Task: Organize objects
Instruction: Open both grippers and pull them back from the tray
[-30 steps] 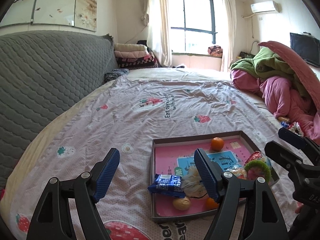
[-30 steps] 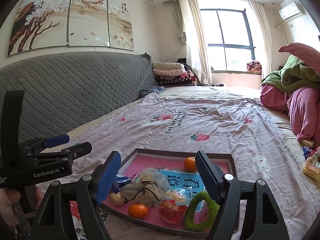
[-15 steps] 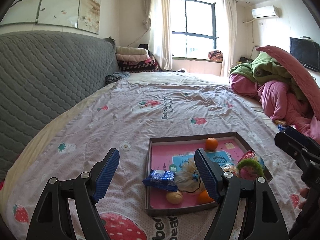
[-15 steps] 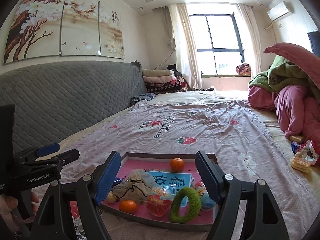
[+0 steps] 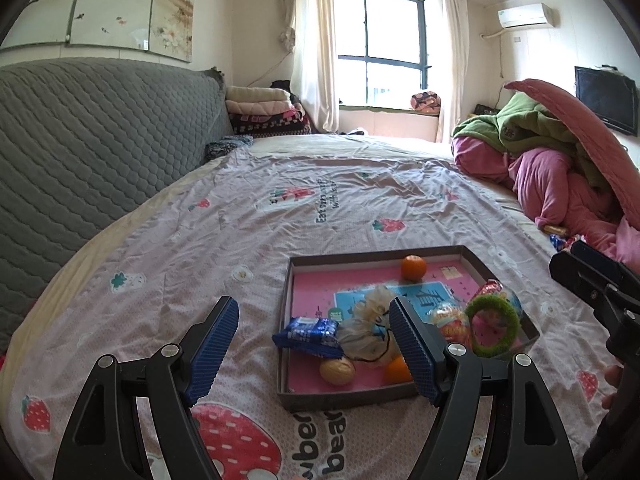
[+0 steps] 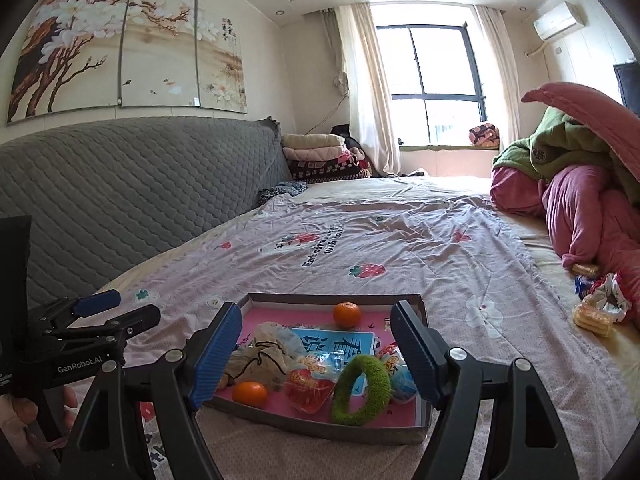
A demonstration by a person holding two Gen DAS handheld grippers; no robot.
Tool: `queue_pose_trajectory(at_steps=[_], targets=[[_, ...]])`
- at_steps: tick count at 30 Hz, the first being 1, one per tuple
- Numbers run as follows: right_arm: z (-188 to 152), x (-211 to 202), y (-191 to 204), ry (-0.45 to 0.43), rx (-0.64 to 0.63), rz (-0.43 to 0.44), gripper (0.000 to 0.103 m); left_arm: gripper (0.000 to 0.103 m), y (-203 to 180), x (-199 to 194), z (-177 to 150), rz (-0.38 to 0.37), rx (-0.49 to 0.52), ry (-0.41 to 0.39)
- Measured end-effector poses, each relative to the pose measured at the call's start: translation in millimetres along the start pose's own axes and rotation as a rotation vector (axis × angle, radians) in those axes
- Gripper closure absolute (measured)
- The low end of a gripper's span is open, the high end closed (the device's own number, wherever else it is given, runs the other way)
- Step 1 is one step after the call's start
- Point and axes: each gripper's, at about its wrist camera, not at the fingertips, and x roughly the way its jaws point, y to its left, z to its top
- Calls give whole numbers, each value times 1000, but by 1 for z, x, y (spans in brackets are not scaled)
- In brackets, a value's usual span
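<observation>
Cardboard tray point(image 5: 496, 272) of snacks just beyond both open tools, untouched.

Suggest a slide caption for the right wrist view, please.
Open right gripper hovers before a shallow tray on the bed holding tangerines, snacks and a green fuzzy ring.

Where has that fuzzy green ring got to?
The green ring stands on edge inside the shallow tray on the bed, at its near right corner in the right wrist view, beside a red snack packet.
</observation>
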Motion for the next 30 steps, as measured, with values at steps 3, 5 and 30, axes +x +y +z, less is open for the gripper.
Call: queue_pose_trajectory(at_steps=[3, 5, 30], targets=[[-1, -4, 4, -11, -18, -1, 27, 24, -1, 1, -5, -6, -5, 15], [-3, -6, 6, -13, -18, 1, 27, 24, -3, 1, -10, -2, -4, 27], [-25, -16, 4, 38, 5, -17, 27, 24, -8, -3, -42, -11, -7, 83]])
